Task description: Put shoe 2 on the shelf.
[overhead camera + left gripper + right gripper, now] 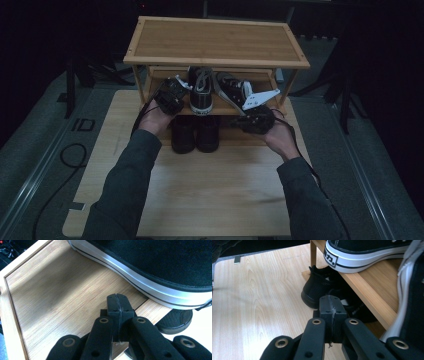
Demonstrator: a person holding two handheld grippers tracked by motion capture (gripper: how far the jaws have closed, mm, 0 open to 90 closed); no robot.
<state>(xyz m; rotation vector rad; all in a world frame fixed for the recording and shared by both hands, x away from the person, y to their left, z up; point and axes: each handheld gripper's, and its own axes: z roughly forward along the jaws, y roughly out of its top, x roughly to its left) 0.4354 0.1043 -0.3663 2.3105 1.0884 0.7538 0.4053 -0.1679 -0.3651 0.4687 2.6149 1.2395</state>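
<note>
Plainly, a tidy-up at a shoe rack:
Rack: a low three-tier bamboo shoe rack (pixel 215 42) stands at the far end of the pale wooden tabletop (pixel 210 190), open side toward the person so the shelves are reachable.
Middle shelf: two black canvas sneakers with white soles; the left one (pixel 201 92) sits straight with its heel outward, the right one (pixel 234 92) lies tilted and askew, likely what needs straightening.
Bottom: a pair of all-black shoes (pixel 195 134) tucked under the shelf.
Left gripper (pixel 170 96): fingers pressed together on nothing, poised at the shelf edge beside the straight sneaker's sole.
Right gripper (pixel 256 119): fingers likewise pressed together, empty, low by the tilted sneaker, perhaps to nudge it.
</note>
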